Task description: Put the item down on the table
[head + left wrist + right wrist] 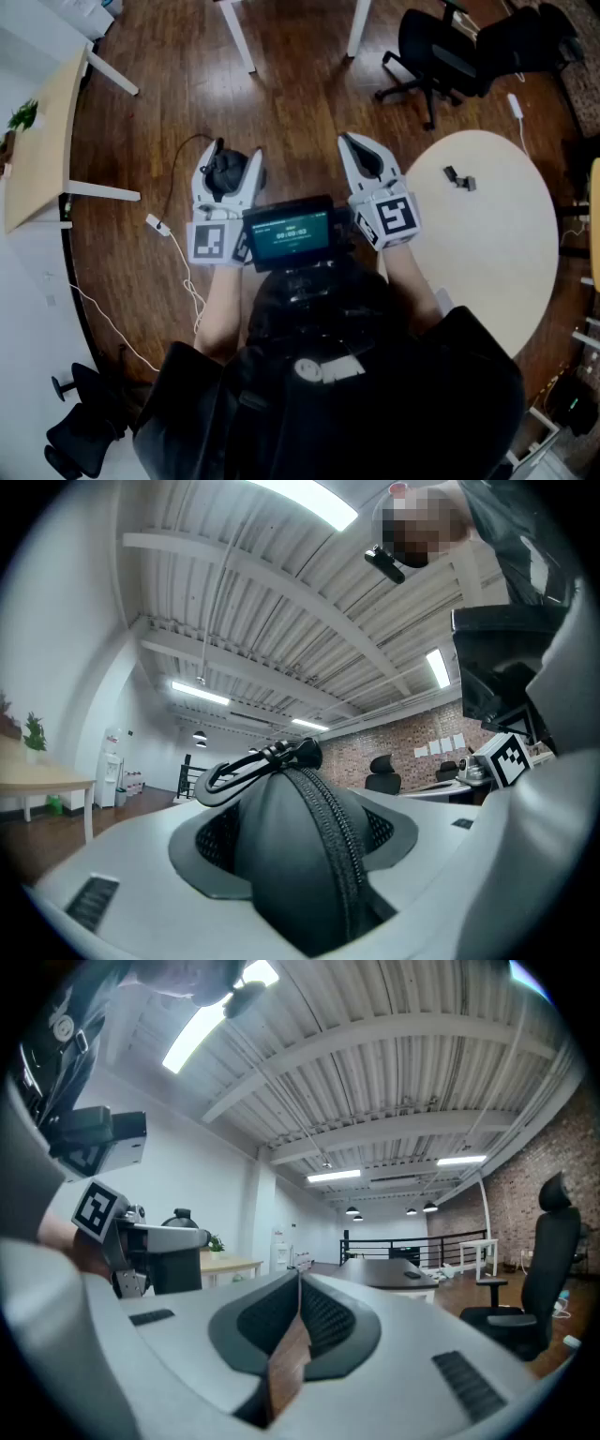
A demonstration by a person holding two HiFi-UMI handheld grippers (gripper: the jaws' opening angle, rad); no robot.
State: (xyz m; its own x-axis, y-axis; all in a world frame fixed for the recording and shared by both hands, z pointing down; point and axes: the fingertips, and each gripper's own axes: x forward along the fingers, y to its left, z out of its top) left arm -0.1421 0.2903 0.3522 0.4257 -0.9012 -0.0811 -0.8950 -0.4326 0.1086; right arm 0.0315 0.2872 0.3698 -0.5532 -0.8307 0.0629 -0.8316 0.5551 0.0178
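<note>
Wooden floorboards (291, 84) fill most of the head view, with a pale round table (487, 234) set on them at the person's right. Closest in, a small screen (292, 232) sits at the person's chest, left of the round table's edge.

Just beyond the screen, the left gripper (230, 159) has its jaws spread wide and clamped on a dark zipped pouch (300, 855). The pouch bulges up between the pads, with a clip (248, 766) at its top. It hangs over bare floor, well to the left of the round table.

The right gripper (352, 142) is nearer the table, beside its left edge. Its jaws are pressed together with nothing between them.

Farther out, a couple of small dark objects (459, 178) lie on the far part of the round table, and a black office chair (441, 52) stands beyond it.

By my reading, the task has not got past the carrying stage. The pouch is gripped and in the air, not yet over the tabletop. Left to do are moving it rightward over the table, lowering it until it rests there, and opening the jaws.
</note>
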